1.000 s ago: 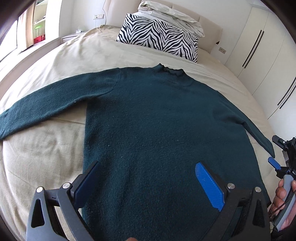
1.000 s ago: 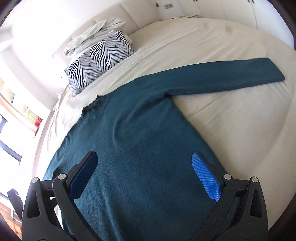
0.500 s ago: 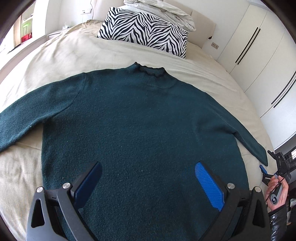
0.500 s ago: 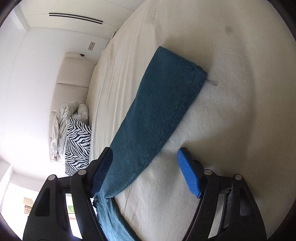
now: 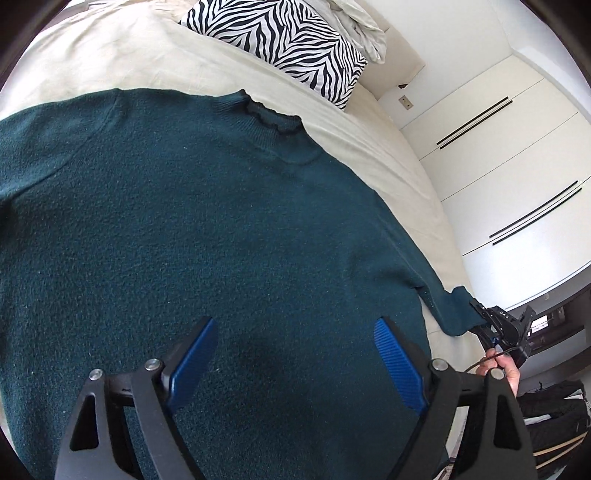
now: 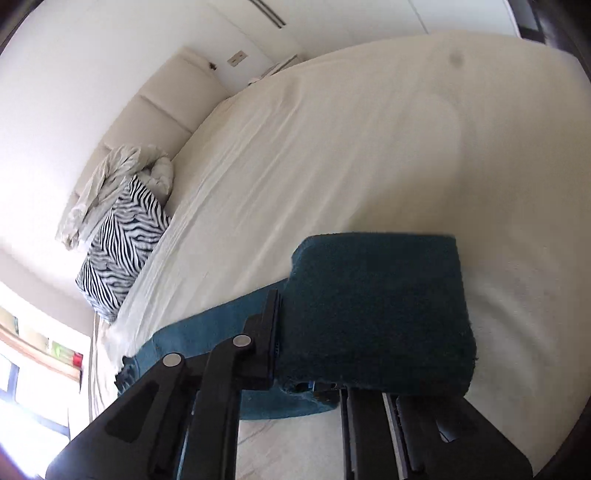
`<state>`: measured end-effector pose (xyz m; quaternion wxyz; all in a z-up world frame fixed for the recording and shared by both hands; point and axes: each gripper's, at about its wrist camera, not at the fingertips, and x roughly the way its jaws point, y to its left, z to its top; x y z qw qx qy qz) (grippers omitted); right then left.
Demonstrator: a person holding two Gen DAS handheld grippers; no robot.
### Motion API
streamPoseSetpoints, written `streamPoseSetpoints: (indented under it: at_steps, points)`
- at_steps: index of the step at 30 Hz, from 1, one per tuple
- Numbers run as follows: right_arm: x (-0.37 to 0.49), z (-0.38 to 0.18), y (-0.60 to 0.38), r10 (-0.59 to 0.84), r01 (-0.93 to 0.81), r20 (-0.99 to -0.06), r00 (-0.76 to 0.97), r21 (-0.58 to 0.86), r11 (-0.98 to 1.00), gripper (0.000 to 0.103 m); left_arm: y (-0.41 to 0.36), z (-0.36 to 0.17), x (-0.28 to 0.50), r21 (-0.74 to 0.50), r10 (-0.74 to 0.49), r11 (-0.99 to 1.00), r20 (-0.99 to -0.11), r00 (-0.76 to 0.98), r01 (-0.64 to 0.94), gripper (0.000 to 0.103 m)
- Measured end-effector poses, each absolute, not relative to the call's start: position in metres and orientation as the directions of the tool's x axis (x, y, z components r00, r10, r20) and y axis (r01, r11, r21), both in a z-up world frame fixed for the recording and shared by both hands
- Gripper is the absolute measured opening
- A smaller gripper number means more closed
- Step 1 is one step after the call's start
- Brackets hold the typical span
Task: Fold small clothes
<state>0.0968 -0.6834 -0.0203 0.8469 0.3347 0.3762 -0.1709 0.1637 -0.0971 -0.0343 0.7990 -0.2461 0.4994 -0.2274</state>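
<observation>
Cream bedsheet (image 5: 110,55) is covering the whole bed, with a dark teal knitted sweater (image 5: 184,221) lying flat across it; its left sleeve and hem are running out of the left wrist view at 9 and 6 o'clock. At 12 o'clock a zebra-striped pillow (image 5: 280,40) is sitting under a crumpled pale blanket (image 5: 362,26), itself cut off by the picture's edge. White wardrobe doors (image 5: 517,166) are standing at 3 o'clock. The left gripper (image 5: 295,362) is hovering over the sweater's lower body, its jaws having just been closing a little yet gaping wide with nothing pinched. The right gripper (image 6: 310,354) is clenched on the teal sleeve cuff (image 6: 376,306) — the cloth is draping over and hiding its fingertips.
</observation>
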Motion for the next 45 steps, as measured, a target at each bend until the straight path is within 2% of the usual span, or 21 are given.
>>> streamPoseSetpoints:
  at_steps: [5,8,11,14,16,19,21,24,30,33,37,38,40,41,42,45]
  points:
    - [0.163,0.003,-0.541,0.062,0.245,-0.779,0.624,0.271,0.931,0.009,-0.092,-0.035,0.164,-0.68,-0.662,0.724,-0.639,0.391,0.113,0.088]
    - [0.194,-0.008,-0.441,0.089,0.072,-0.826,0.557,0.154,0.985,0.009,-0.086,-0.036,0.162,-0.72,-0.693,0.687,-0.608,0.389,0.1,0.088]
    - [0.2,-0.036,-0.36,0.124,-0.054,-0.875,0.468,0.112,0.992,0.009,-0.08,-0.039,0.162,-0.757,-0.72,0.649,-0.577,0.385,0.079,0.088]
    - [0.181,-0.066,-0.293,0.091,-0.121,-0.912,0.401,0.046,0.992,0.009,-0.078,-0.042,0.162,-0.793,-0.754,0.605,-0.542,0.371,0.07,0.088]
    - [0.162,-0.072,-0.27,0.013,-0.165,-0.911,0.411,-0.061,0.984,0.009,-0.078,-0.045,0.165,-0.811,-0.77,0.582,-0.524,0.363,0.062,0.088]
    - [0.145,-0.076,-0.254,-0.116,-0.266,-0.88,0.461,-0.261,0.928,0.009,-0.079,-0.053,0.169,-0.844,-0.798,0.535,-0.489,0.353,0.04,0.088]
    - [0.143,-0.081,-0.234,-0.221,-0.342,-0.831,0.51,-0.432,0.835,0.009,-0.078,-0.057,0.169,-0.862,-0.81,0.507,-0.468,0.353,0.021,0.088]
    - [0.137,-0.088,-0.218,-0.322,-0.411,-0.75,0.578,-0.608,0.68,0.009,-0.065,-0.061,0.165,-0.877,-0.805,0.48,-0.446,0.39,-0.013,0.088]
    - [0.122,-0.095,-0.176,-0.393,-0.478,-0.6,0.697,-0.797,0.369,0.009,-0.03,-0.064,0.166,-0.875,-0.77,0.481,-0.45,0.453,-0.052,0.089]
    - [0.12,-0.09,-0.168,-0.389,-0.474,-0.58,0.715,-0.812,0.34,0.009,-0.02,-0.066,0.167,-0.885,-0.771,0.461,-0.434,0.467,-0.061,0.092]
    - [0.123,-0.075,-0.171,-0.341,-0.486,-0.665,0.664,-0.731,0.48,0.01,-0.032,-0.071,0.173,-0.894,-0.803,0.444,-0.425,0.417,-0.056,0.095]
    - [0.121,-0.068,-0.174,-0.301,-0.497,-0.711,0.636,-0.675,0.545,0.016,-0.037,-0.072,0.174,-0.895,-0.813,0.443,-0.427,0.396,-0.057,0.095]
    - [0.119,-0.055,-0.188,-0.194,-0.509,-0.807,0.557,-0.517,0.688,0.042,-0.049,-0.072,0.176,-0.894,-0.828,0.445,-0.433,0.356,-0.052,0.095]
    - [0.113,-0.047,-0.197,-0.153,-0.489,-0.832,0.534,-0.451,0.747,0.074,-0.057,-0.072,0.177,-0.891,-0.832,0.453,-0.441,0.336,-0.047,0.096]
    - [0.106,-0.039,-0.208,-0.106,-0.46,-0.84,0.532,-0.391,0.797,0.081,-0.065,-0.072,0.18,-0.885,-0.835,0.464,-0.454,0.311,-0.044,0.096]
    - [0.091,-0.021,-0.247,0.04,-0.332,-0.867,0.496,-0.147,0.932,0.081,-0.091,-0.074,0.187,-0.877,-0.843,0.477,-0.473,0.255,-0.048,0.095]
